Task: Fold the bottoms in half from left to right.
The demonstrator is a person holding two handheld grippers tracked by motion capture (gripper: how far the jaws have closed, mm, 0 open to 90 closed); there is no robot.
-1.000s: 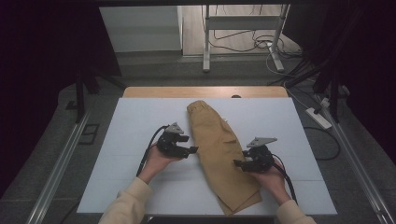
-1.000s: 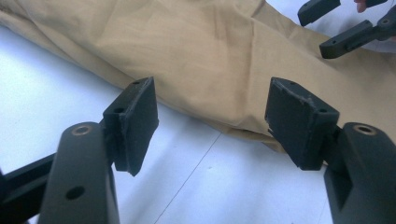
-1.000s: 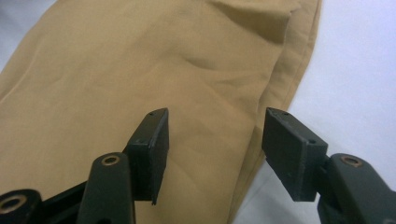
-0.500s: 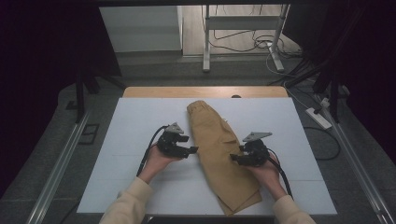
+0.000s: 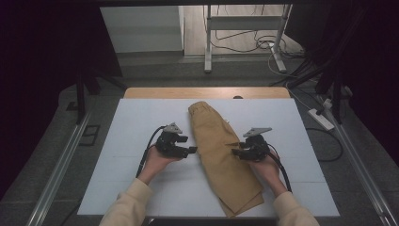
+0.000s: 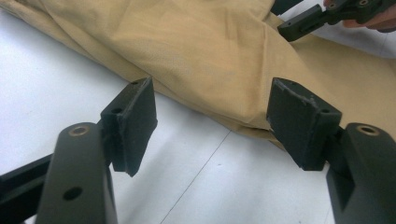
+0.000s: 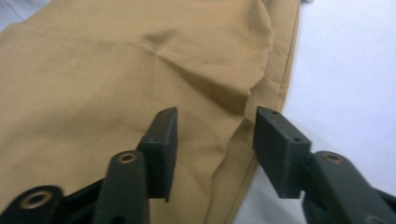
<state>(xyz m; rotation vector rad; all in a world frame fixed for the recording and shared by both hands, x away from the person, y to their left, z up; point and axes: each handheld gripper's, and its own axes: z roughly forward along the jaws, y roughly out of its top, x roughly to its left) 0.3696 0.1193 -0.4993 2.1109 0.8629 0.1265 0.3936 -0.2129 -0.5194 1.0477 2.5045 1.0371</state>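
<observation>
right now a pair of tan trousers (image 5: 221, 155) lies folded lengthwise on the white worktop (image 5: 122, 141), between the two grippers. the left gripper (image 5: 190, 151) sits just beside the cloth's near edge. in the left gripper view its jaws stand well apart, nothing between them but bare worktop, and the folded hem of the trousers (image 6: 210, 60) lies just ahead of the tips; the right-hand jaw there looks close to the hem, though i cannot tell if it touches.

the right gripper (image 5: 234, 151) points at the opposite edge of the cloth. in the right gripper view its jaws have just been closing, yet a clear gap remains between them. a raised crease of the trousers (image 7: 140, 84) runs into that gap along the cloth's edge, and the pads do not seem to press on it. one jaw is over the fabric, the other over the edge where the cloth meets the worktop (image 7: 345, 70).

the right gripper's (image 6: 306, 23) dark jaw also shows at the top of the left gripper view, beyond the cloth and resting at its far edge.
</observation>
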